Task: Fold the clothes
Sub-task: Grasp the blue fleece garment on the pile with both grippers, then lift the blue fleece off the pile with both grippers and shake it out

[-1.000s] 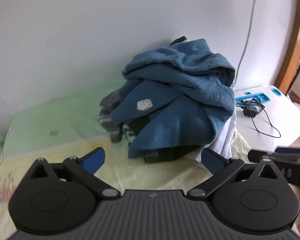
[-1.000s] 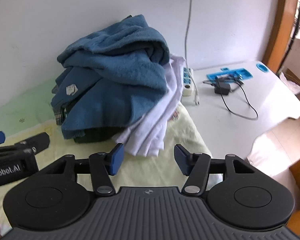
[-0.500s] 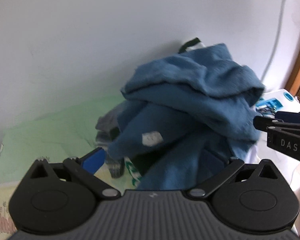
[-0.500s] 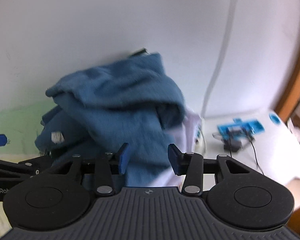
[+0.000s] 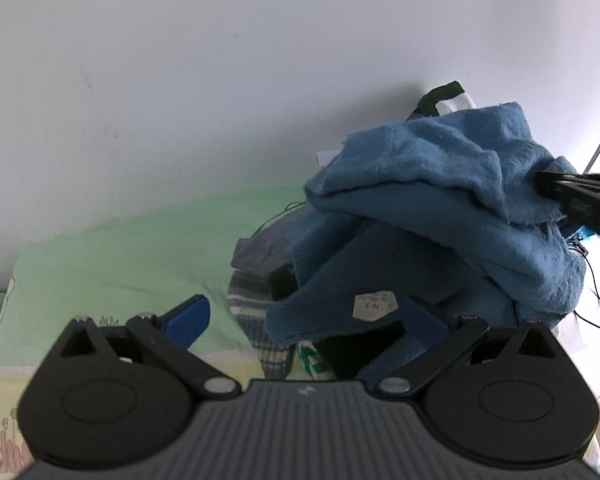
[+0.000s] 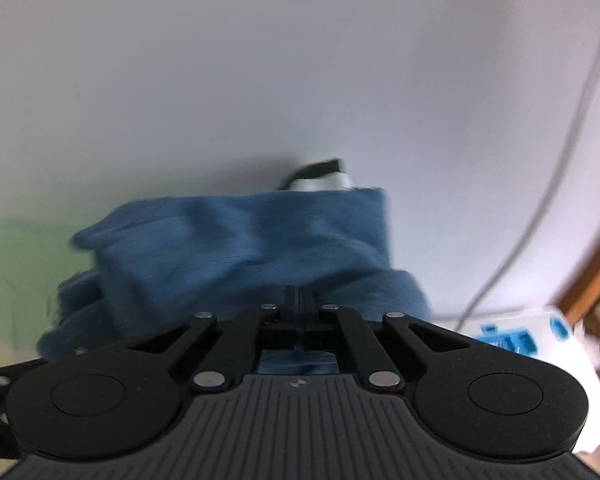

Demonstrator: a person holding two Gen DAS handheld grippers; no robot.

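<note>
A heap of clothes sits against the white wall, topped by a crumpled blue fleece garment (image 5: 440, 200). In the left wrist view my left gripper (image 5: 306, 318) is open, its blue pads either side of the garment's lower flap with a white label (image 5: 374, 306). My right gripper (image 6: 298, 296) has its fingers pressed together into the blue garment (image 6: 240, 240). The left wrist view shows its black tip (image 5: 556, 186) biting the top right fold. Under the blue garment lie a grey striped piece (image 5: 252, 308) and a dark one with green print (image 5: 314, 362).
A pale green and yellow sheet (image 5: 112, 264) covers the bed to the left. A white table (image 6: 540, 332) with a blue tray (image 6: 516, 340) stands at the right. A grey cable (image 6: 540, 184) runs down the wall. A wooden door frame (image 6: 596, 276) is far right.
Both grippers moved forward to the pile. The right gripper went from open to shut on the top of the blue garment. The left one stayed open.
</note>
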